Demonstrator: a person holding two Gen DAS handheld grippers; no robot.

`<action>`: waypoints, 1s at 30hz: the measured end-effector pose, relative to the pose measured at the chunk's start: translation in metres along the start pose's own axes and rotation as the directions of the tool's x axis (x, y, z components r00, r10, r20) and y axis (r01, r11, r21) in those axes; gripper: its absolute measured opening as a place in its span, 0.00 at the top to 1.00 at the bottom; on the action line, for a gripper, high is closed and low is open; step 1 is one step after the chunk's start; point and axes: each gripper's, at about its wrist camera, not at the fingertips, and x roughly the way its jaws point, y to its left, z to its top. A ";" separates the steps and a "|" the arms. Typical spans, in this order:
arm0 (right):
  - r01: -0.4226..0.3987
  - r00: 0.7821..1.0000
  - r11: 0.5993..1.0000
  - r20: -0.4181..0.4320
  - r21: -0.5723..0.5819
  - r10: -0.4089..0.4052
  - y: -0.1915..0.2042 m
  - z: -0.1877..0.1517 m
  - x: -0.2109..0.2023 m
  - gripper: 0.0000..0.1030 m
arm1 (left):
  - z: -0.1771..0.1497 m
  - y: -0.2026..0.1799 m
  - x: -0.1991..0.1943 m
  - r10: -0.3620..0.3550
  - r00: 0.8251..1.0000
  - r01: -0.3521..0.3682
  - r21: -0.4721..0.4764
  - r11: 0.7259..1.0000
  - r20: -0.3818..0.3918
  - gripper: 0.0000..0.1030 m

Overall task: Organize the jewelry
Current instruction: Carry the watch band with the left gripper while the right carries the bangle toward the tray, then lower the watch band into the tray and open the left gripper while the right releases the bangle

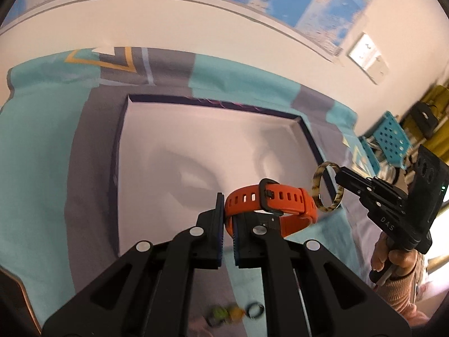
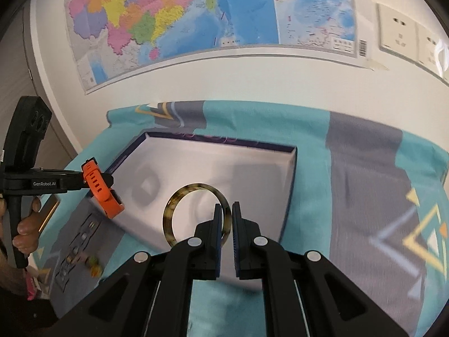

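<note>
My left gripper is shut on an orange watch by its strap, held in the air over the near edge of a shallow dark-rimmed tray with a pale floor. In the right wrist view that watch hangs from the left gripper at the tray's left corner. My right gripper is shut on a tortoiseshell bangle, which stands upright above the tray. The left wrist view shows the bangle and the right gripper by the tray's right rim.
A teal and grey patterned cloth covers the table. Small rings and beads lie on it near me, blurred. A map hangs on the white wall behind. A teal perforated basket stands at the right. A hand grips the left handle.
</note>
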 end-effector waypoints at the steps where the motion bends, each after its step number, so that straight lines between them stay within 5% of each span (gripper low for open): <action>1: -0.002 1.000 1.000 -0.009 0.004 0.002 -0.001 0.008 0.009 0.95 | 0.006 0.002 0.005 0.008 1.000 -0.008 -0.005 1.000 -0.006 0.95; 23: 0.079 0.982 0.997 -0.174 0.026 -0.074 -0.017 0.060 0.113 0.94 | 0.063 0.032 0.088 0.082 0.989 -0.097 -0.124 0.988 -0.125 0.94; 27: 0.105 0.986 0.994 -0.127 -0.011 -0.106 -0.008 0.061 0.102 0.79 | 0.066 0.032 0.092 0.079 0.988 -0.097 -0.136 0.986 -0.129 0.94; 30: -0.003 0.997 0.998 -0.083 -0.070 -0.003 0.014 0.058 0.084 0.74 | 0.068 0.033 0.095 0.075 0.988 -0.094 -0.142 0.985 -0.132 0.94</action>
